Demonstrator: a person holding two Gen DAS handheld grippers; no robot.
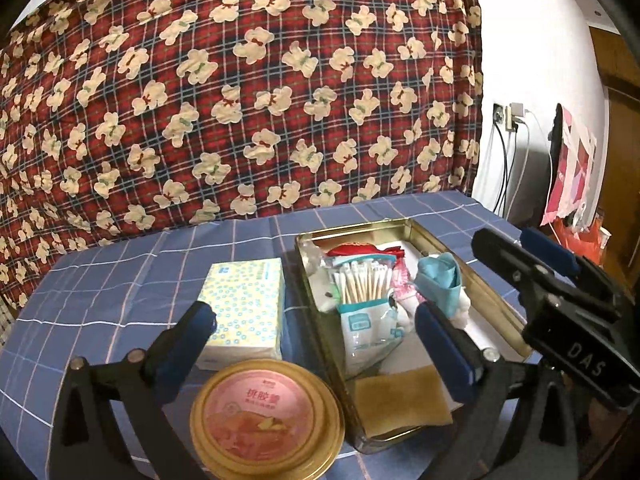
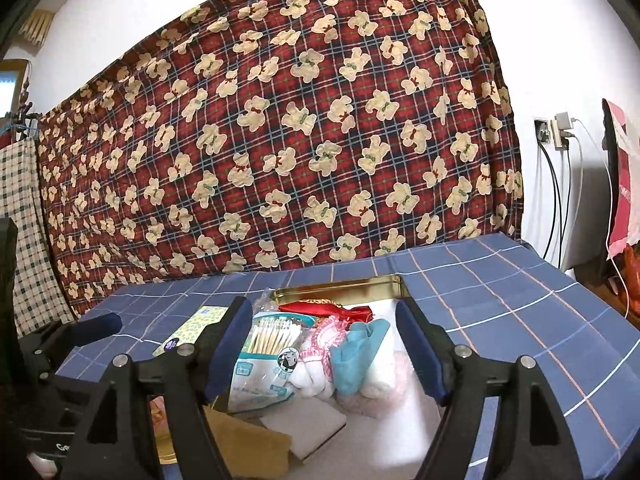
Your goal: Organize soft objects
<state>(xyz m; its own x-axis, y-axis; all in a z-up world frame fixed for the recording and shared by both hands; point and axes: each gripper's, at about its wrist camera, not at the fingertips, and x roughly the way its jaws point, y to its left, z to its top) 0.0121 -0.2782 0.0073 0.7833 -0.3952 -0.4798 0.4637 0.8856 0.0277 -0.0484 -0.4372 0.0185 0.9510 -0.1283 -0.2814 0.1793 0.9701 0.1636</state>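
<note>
Left gripper (image 1: 316, 332) spread wide, nothing btwn its pads, hovering over the blue checked cloth (image 1: 100, 280). Tissue pack (image 1: 244, 312) just past its left finger, round pink-lid can (image 1: 266, 416) right below, nearest the cam. Gold tin (image 1: 472, 264) sits ahead-right, its near corner under the right finger. Inside: swab bag (image 1: 364, 292), teal cloth (image 1: 438, 280), red pouch (image 1: 360, 250), tan sponge (image 1: 400, 404) at the near end. Right gripper (image 2: 320, 344) also released, jaws apart w/ no grip, poised over the tin (image 2: 340, 286); swabs (image 2: 272, 338), teal cloth (image 2: 356, 352) and fluffy white bits (image 2: 312, 380) lie loose btwn and beyond its fingers. Teddy-print blanket (image 1: 260, 80) hangs behind.
</note>
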